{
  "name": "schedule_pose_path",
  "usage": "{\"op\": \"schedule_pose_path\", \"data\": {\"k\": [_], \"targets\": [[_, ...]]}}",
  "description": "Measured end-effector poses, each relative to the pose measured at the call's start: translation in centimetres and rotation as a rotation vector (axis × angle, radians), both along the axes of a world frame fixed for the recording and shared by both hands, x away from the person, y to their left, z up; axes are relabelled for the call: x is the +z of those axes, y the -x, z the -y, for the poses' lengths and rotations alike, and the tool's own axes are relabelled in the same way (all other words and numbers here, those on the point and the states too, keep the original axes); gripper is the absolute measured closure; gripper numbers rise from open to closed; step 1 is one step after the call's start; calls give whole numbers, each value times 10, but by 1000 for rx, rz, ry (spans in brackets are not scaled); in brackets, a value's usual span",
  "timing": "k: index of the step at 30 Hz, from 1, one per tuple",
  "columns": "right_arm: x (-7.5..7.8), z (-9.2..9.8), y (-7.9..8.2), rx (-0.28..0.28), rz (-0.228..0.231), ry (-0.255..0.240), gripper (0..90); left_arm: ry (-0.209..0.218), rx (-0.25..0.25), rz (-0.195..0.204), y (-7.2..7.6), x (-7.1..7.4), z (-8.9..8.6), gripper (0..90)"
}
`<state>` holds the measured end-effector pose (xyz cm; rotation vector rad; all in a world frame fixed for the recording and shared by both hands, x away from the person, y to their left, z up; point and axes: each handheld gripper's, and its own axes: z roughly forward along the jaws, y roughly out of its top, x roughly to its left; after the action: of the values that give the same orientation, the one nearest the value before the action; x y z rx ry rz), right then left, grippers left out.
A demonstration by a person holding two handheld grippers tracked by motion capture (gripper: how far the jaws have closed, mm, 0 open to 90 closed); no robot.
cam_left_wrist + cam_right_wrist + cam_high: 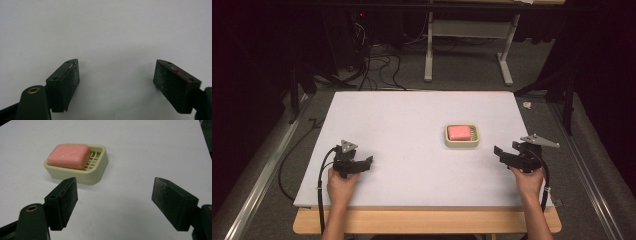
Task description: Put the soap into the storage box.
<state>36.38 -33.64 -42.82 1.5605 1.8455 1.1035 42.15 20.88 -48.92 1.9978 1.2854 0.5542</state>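
Both grippers rest at the near edge of the white table (377, 120). Left gripper (116, 75) is spread wide, nothing between. Right gripper (115, 195) is also released, pointing at the pink soap (68, 156), which lies lengthwise left-right in a cream dish (98, 173), right of center. I cannot read any writing on it.

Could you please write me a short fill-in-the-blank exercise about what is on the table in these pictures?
1. The soap lying in the dish is ____ in colour.
2. The gripper nearer the dish is the ____ gripper.
3. The jaws of the left gripper stand open with ____ between them.
4. The dish rests on a ____ table.

Missing words: pink; right; nothing; white
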Motion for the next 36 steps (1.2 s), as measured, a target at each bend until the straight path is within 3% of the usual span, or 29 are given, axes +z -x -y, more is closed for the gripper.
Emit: {"op": "schedule_pose_path", "data": {"k": [19,36], "targets": [[-14,-9,-5,9,-34,6,226,0,0,0,0,0,0,215],[-29,-18,-14,14,-73,51,229,0,0,0,0,0,0,214]]}}
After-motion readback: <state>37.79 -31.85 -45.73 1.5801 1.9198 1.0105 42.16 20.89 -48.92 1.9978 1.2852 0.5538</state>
